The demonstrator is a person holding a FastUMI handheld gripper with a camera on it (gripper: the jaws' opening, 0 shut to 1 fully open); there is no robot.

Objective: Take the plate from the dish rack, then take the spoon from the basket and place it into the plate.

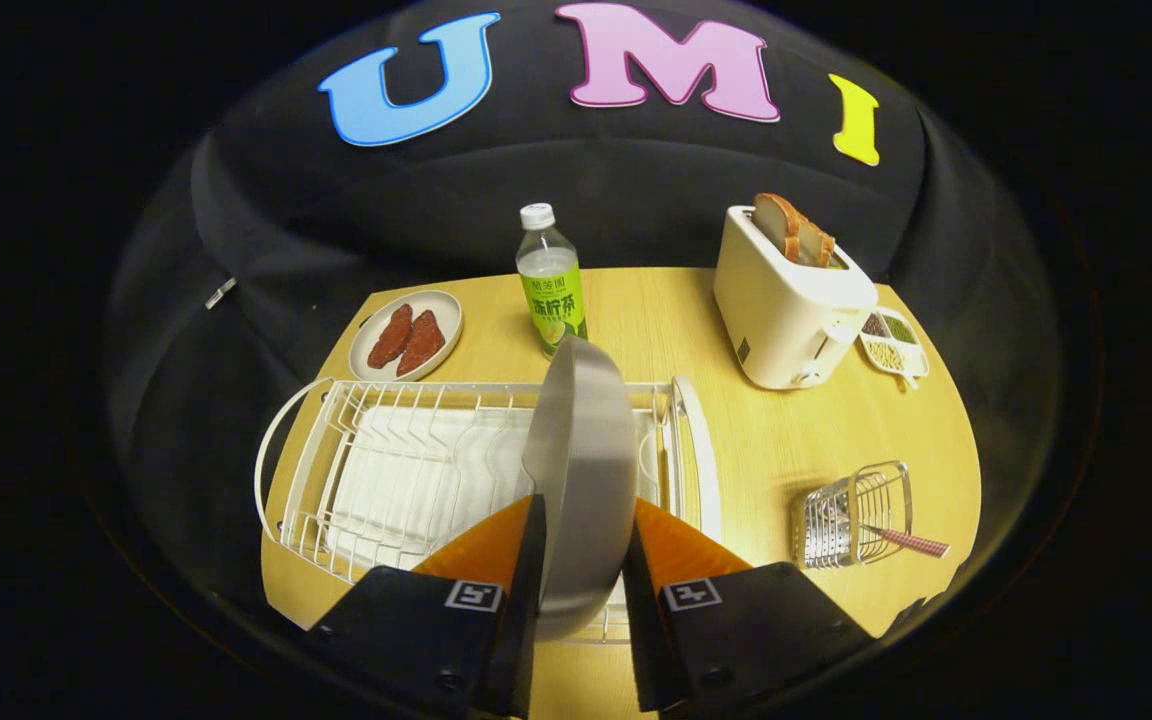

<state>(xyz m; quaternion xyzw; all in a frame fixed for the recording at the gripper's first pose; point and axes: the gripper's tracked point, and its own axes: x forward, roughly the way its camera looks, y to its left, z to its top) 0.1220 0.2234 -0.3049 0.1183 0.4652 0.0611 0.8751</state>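
Observation:
A grey plate [584,470] stands on edge between my two fingers, over the right part of the white wire dish rack [396,470]. My gripper [581,555] is shut on the plate's near rim, one finger on each face. To the right of the rack, on the wooden table, sits a small wire basket [851,515]. A spoon [908,541] with a red checked handle pokes out of it toward the right.
Beyond the rack stand a drink bottle [550,282], a plate with two red meat pieces [408,336] and a white toaster [786,305] with bread in it. A small divided dish [894,343] lies right of the toaster. Bare wooden tabletop [766,440] lies between rack and basket.

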